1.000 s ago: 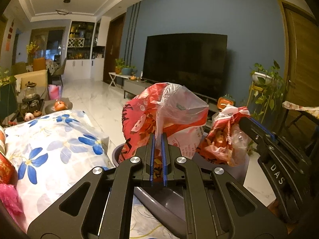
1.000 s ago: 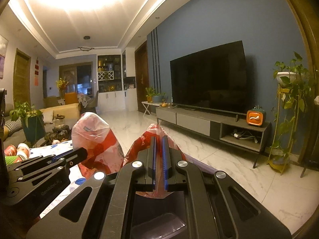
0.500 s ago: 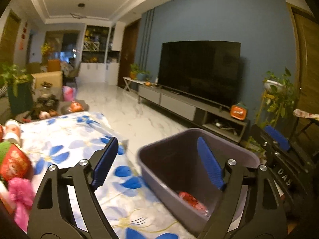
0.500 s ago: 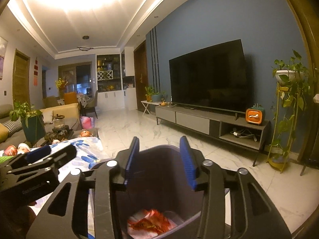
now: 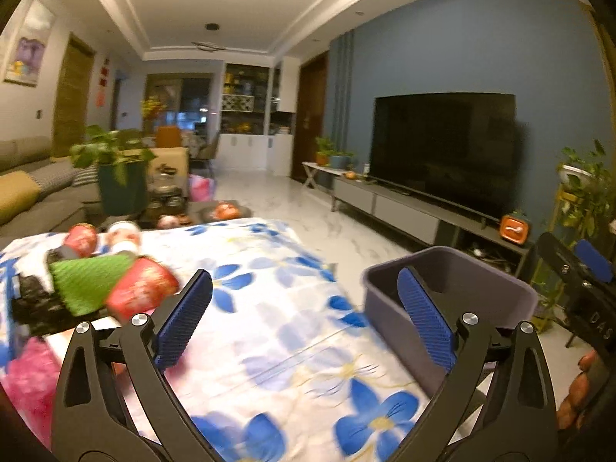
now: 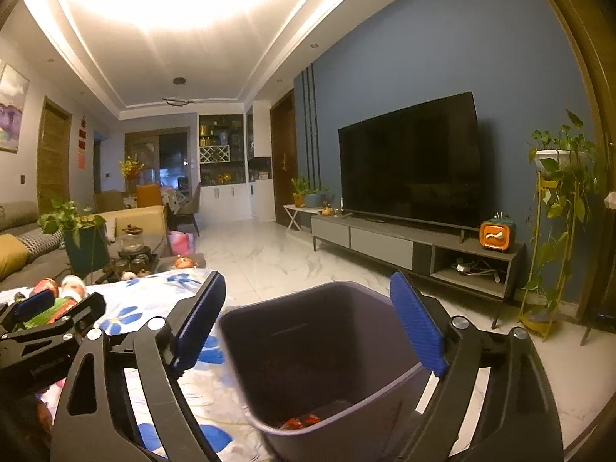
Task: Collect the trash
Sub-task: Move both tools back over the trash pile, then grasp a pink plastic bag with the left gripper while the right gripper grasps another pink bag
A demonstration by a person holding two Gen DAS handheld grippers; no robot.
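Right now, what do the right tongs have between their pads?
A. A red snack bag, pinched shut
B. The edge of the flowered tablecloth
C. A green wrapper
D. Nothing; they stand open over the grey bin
D: the right tongs stand open with nothing gripped, above the grey bin, where red scraps lie at the bottom.

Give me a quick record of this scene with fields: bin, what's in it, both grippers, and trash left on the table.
bin: grey bin beside the table, upright
bin contents: red wrapper at the bottom
left gripper: jaws just opened, nothing between them, over the table
right gripper: jaws just opened, nothing between them, above the bin
trash left: red packets, green item, pink bag on the table
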